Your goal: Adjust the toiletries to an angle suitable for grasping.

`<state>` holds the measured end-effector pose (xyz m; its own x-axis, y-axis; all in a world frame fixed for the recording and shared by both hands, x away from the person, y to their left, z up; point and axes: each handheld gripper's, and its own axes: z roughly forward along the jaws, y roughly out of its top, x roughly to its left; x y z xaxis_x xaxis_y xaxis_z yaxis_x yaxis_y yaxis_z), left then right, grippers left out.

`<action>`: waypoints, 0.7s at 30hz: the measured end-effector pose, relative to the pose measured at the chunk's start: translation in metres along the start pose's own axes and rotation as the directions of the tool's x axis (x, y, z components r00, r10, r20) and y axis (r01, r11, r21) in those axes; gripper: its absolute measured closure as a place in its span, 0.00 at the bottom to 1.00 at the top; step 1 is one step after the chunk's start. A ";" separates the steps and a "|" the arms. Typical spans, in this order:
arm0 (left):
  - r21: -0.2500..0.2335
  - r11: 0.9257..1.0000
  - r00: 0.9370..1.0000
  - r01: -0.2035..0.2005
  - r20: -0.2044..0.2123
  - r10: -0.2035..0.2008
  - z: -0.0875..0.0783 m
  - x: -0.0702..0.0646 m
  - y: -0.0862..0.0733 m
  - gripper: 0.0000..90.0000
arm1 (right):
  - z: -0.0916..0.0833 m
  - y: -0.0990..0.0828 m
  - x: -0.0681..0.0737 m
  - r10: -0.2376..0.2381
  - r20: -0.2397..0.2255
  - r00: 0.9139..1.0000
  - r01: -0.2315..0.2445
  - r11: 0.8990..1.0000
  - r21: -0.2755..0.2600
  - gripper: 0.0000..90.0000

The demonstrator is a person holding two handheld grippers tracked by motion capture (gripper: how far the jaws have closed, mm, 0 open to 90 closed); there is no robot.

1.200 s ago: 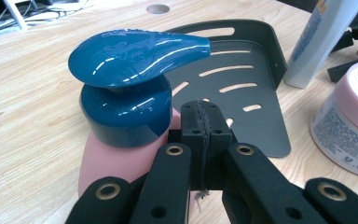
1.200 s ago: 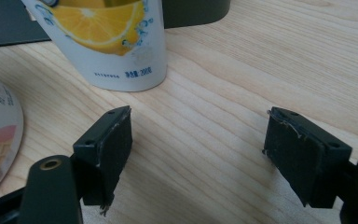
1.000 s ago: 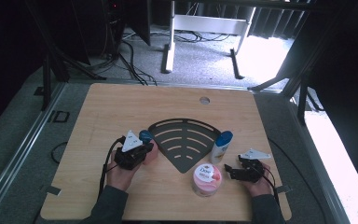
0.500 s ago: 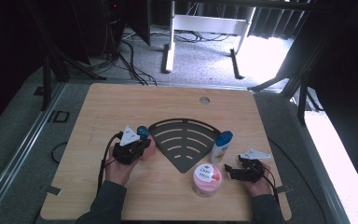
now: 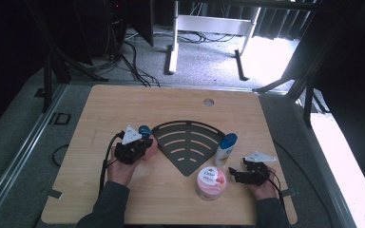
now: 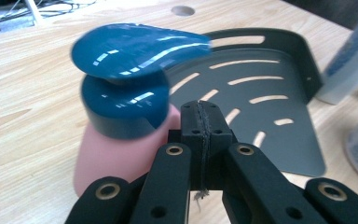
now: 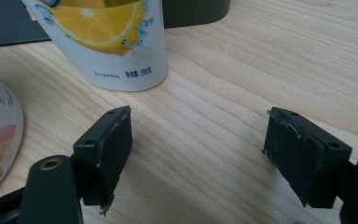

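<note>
A wooden table (image 5: 123,109) stands on grey carpet (image 5: 204,57), bright light (image 5: 271,59) falling beyond dark surroundings.

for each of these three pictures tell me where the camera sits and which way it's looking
High view: above the person's side of the table, looking forward and down; both forearms, left gripper and right gripper show.
Left gripper view: rides the left gripper, fingers shut, facing a pink bottle with a blue cap, beside the dark rack.
Right gripper view: rides the right gripper, fingers open, low over the wood, facing a white bottle.
Shared: the rack and pink bottle appear in the high and left gripper views.
</note>
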<state>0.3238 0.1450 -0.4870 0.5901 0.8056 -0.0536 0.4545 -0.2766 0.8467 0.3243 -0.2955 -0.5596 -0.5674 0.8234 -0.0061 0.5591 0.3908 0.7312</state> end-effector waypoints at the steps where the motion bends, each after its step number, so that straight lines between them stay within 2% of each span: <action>1: -0.006 1.000 1.000 0.003 0.006 -0.003 -0.002 -0.003 -0.002 1.00 | 0.000 0.000 0.000 0.000 0.000 1.000 0.000 1.000 0.000 0.26; 5: 0.001 1.000 1.000 -0.011 0.017 0.011 -0.008 -0.009 -0.012 1.00 | 0.000 0.000 0.001 0.005 0.006 1.000 -0.005 1.000 -0.001 0.26; 7: 0.011 1.000 1.000 -0.008 0.021 0.007 -0.009 -0.010 -0.020 1.00 | -0.001 0.000 0.002 0.002 0.006 1.000 -0.002 1.000 -0.006 0.32; 8: 0.011 1.000 1.000 -0.008 0.021 0.007 -0.009 -0.010 -0.020 1.00 | -0.001 0.000 0.002 0.002 0.006 1.000 -0.002 1.000 -0.006 0.32; 9: 0.021 1.000 0.999 0.013 0.038 -0.014 -0.012 -0.011 -0.030 0.99 | -0.003 0.004 0.010 -0.028 0.085 0.996 0.028 1.000 -0.005 0.49; 10: 0.021 1.000 0.999 0.013 0.038 -0.014 -0.012 -0.011 -0.030 0.99 | -0.004 0.005 0.013 -0.045 0.113 0.993 0.047 0.999 -0.013 0.54; 11: 0.037 0.999 0.999 0.014 0.040 -0.015 -0.012 -0.013 -0.035 0.99 | -0.005 0.007 0.016 -0.056 0.121 0.991 0.059 0.998 -0.025 0.59; 14: 0.058 0.998 0.998 0.026 0.047 -0.029 -0.008 -0.014 -0.042 0.98 | -0.008 0.015 0.021 -0.066 0.139 0.988 0.074 0.996 -0.056 0.74; 17: 0.070 0.997 0.998 0.033 0.056 -0.037 -0.005 -0.015 -0.043 0.97 | -0.012 0.022 0.020 -0.050 0.121 0.991 0.061 0.994 -0.087 0.90; 19: 0.071 0.997 0.998 0.030 0.058 -0.034 -0.004 -0.017 -0.043 0.95 | -0.012 0.027 0.017 -0.030 0.116 0.993 0.041 0.994 -0.100 0.97; 21: 0.078 0.997 0.998 0.028 0.061 -0.033 -0.002 -0.019 -0.044 0.93 | -0.011 0.030 0.011 0.009 0.101 0.995 0.003 0.993 -0.118 1.00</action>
<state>0.2912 0.1429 -0.5222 0.6146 0.7806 -0.1134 0.5211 -0.2939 0.8013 0.3278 -0.2795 -0.5299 -0.4985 0.8642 -0.0682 0.4824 0.3419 0.8065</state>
